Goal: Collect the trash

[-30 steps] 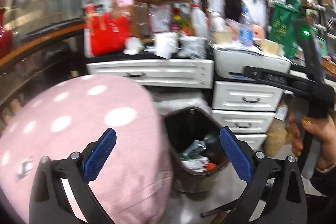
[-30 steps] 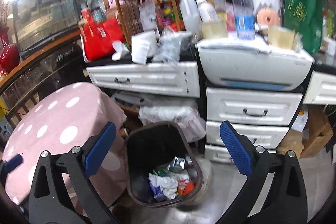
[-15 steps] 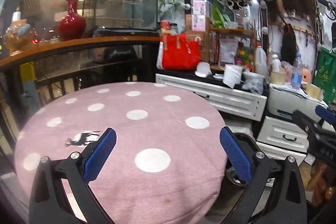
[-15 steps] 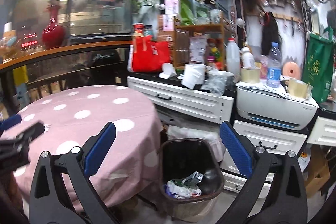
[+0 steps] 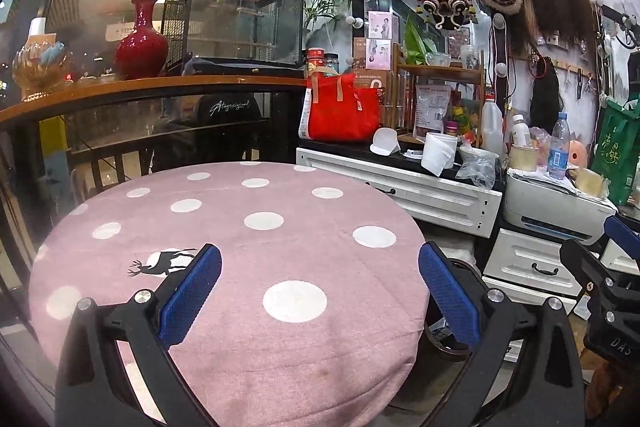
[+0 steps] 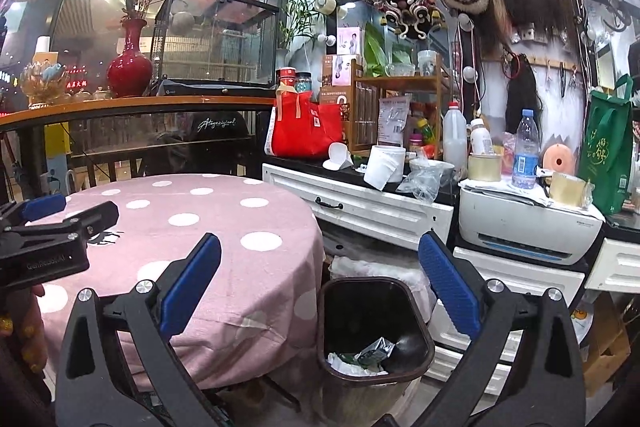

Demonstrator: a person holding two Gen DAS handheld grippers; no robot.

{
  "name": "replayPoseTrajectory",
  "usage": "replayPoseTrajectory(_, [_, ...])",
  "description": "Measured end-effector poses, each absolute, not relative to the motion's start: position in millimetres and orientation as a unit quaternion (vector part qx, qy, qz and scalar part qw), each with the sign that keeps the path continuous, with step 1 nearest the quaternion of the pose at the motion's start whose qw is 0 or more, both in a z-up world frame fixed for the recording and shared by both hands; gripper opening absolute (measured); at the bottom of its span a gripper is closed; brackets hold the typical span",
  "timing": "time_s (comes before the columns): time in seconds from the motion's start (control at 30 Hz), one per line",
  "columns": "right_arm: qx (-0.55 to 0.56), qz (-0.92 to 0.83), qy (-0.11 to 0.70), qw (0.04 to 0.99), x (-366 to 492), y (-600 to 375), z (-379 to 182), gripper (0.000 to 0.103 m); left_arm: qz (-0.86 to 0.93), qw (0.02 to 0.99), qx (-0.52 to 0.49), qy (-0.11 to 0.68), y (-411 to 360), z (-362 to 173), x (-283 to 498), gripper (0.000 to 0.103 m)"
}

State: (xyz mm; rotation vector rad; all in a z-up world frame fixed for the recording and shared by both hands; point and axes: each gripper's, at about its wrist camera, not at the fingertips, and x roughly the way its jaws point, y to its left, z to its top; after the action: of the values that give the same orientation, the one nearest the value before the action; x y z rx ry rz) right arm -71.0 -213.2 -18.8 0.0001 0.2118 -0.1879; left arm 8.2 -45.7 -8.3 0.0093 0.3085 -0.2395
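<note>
the trash bin [image 6: 374,331] was a dark, roughly square plastic bin with rounded corners, standing on the floor between the round table [image 6: 224,291] and the white drawer units [image 6: 376,211]. at its bottom lay crumpled white paper [image 6: 348,365] and a silvery, creased wrapper [image 6: 376,349] with a bit of green showing; the rest of the inside was dark. in the left wrist view only a sliver of the bin's rim [image 5: 444,341] showed past the table edge.

the table wore a pink cloth with white polka dots [image 5: 256,259] and a small black deer print [image 5: 160,263]. no loose trash could be seen on it.

the left gripper [image 5: 320,291] hung over the near part of the tablecloth, its blue-padded fingers [image 5: 192,291] spread wide with nothing between them. the right gripper [image 6: 320,287] was held further right, looking down over the table's edge and the bin, its blue pads [image 6: 448,283] likewise spread wide and empty. each gripper showed at the edge of the other's view: the left one [image 6: 44,239] at the far left of the right wrist view, above a hand [image 6: 24,331] with yellow-painted nails.

on the counter behind stood a red bag [image 6: 308,131], a tipped white paper cup [image 6: 382,167] and a water bottle [image 6: 526,149].
</note>
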Motion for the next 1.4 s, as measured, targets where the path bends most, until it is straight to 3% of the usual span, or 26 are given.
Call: replayPoseTrajectory(1.4, [0.012, -0.087, 0.125, 0.988, -63, -225, -30, 0.097, -0.113, 0.980, 0.012, 0.162, -43, -18, 10, 0.097])
